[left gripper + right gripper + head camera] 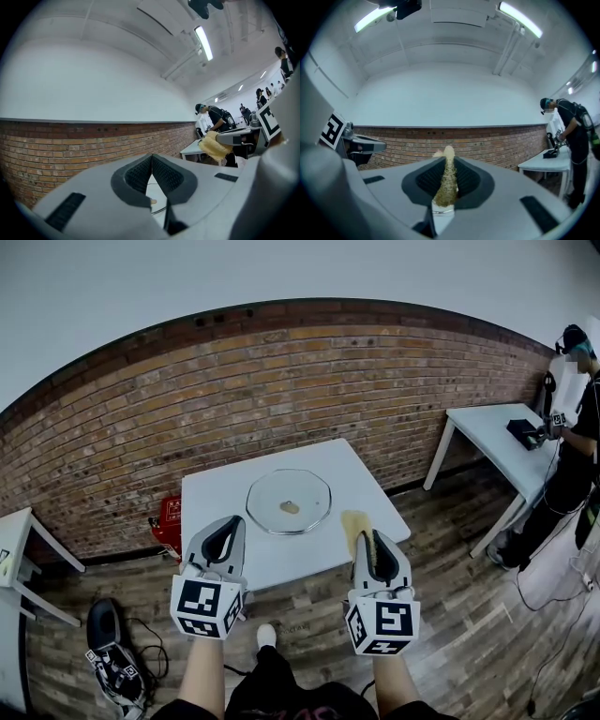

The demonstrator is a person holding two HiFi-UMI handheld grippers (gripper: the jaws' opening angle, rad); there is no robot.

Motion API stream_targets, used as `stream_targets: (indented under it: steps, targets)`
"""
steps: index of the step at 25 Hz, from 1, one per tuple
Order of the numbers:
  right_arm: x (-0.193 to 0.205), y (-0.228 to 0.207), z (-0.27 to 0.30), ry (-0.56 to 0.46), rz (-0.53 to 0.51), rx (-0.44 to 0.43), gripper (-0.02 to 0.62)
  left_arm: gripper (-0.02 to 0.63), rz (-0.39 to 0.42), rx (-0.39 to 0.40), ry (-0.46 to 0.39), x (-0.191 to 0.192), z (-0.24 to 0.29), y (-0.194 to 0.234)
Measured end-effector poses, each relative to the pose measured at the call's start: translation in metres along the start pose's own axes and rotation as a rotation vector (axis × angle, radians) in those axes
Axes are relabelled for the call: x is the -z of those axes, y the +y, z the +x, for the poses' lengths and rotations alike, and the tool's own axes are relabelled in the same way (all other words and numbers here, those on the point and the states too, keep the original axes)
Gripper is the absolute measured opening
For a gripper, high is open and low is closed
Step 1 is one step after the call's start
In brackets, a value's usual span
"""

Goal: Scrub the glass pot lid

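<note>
Left gripper [228,526]: jaws together, empty. Right gripper [373,542]: I have it clamped on a yellow sponge [355,523]. Glass pot lid [289,502]: flat on white table [216,502], just ahead, between my two grippers.

Head view looks down; gripper views seemingly face brick wall [281,381].

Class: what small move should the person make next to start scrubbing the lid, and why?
Probably move the right gripper, shut on the yellow sponge, forward and left onto the glass lid. The sponge is apart from the lid, which lies flat on the white table; the left gripper is shut, empty.
</note>
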State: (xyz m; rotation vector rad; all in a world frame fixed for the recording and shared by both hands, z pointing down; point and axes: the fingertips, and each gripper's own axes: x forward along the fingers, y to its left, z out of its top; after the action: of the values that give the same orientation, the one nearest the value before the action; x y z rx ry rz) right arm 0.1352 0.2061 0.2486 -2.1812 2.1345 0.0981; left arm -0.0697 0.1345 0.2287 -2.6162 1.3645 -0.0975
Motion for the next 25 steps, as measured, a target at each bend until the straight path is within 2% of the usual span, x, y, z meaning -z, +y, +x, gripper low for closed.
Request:
stream_targets:
  steps: [12,25]
  targets:
    - [0.017,0.008,0.098,0.005,-0.018,0.038,0.057,0.011,-0.017,0.052,0.019,0.034,0.088,0.057]
    - [0.042,0.019,0.187,0.059,-0.039,0.072,0.057,0.011,-0.088,0.070,0.071,0.081,0.154,0.119]
